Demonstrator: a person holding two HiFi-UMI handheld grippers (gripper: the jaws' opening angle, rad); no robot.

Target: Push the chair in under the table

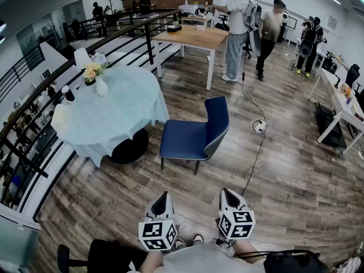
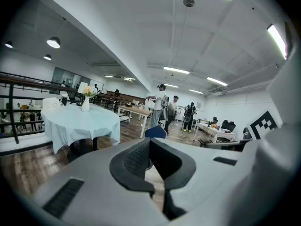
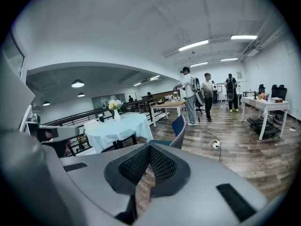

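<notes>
A blue padded chair point(image 1: 193, 135) stands on the wood floor, its seat facing a round table point(image 1: 122, 121) under a pale blue cloth, with a gap between the two. My left gripper point(image 1: 163, 197) and right gripper point(image 1: 227, 193) hang side by side close to my body, well short of the chair's back. Both are shut and hold nothing. The left gripper view looks past its jaws point(image 2: 151, 147) to the chair point(image 2: 155, 132) and table point(image 2: 80, 121). Beyond the right gripper point(image 3: 149, 149) I see the chair point(image 3: 178, 126) and table point(image 3: 117, 126).
A vase of flowers point(image 1: 101, 87) stands on the round table. A black railing point(image 1: 34, 129) runs along the left. A cable and power strip point(image 1: 259, 125) lie on the floor right of the chair. Farther back are a wooden table point(image 1: 190, 37) and standing people point(image 1: 236, 27).
</notes>
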